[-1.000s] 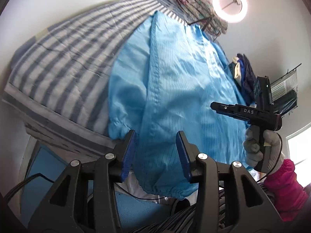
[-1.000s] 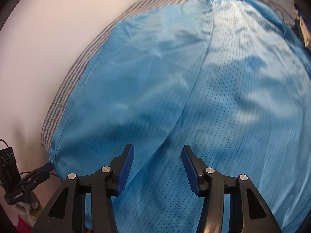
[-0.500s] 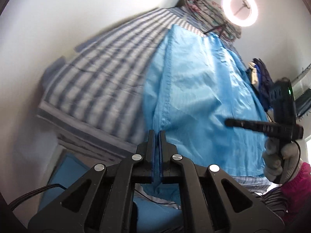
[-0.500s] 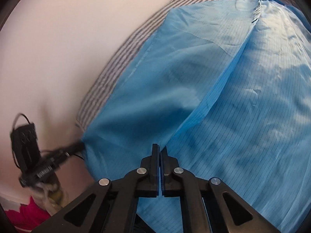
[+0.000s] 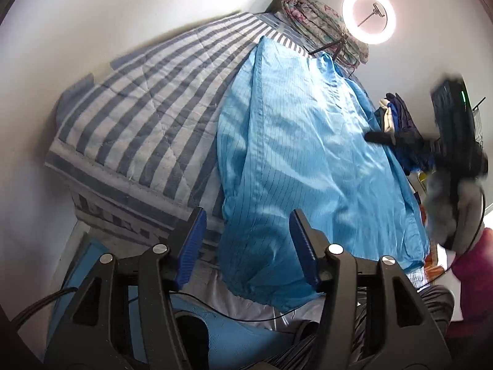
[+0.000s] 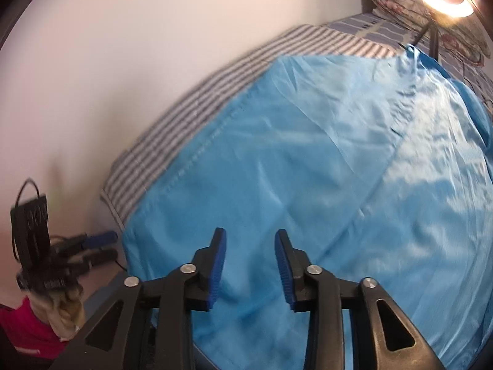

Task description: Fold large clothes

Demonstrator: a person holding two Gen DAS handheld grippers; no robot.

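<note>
The big blue garment [image 5: 308, 160] lies spread flat on the striped bed [image 5: 138, 129], w/ its near end hanging over the bed's foot edge. A long side strip of the garment looks folded in already, so you seem to be btwn folds, lining up for the next grab.

Your left claw [image 5: 245, 246] is wide apart and holds nothing. It hangs just over the garment's near end, by the bunched cuff [image 5: 265, 289] that droops off the bed. Your right claw [image 6: 249, 265] is apart too, empty, right above the garment's near part, close to its stitched side edge [image 6: 191, 166].

Next move, I think: bring each claw down on the garment's near end, one per corner, and pinch. Then lift and carry that end up the bed toward the ring light [image 5: 368, 15]. The cloth looks thin and slippy, so grab a good bit, not just the very edge.
</note>
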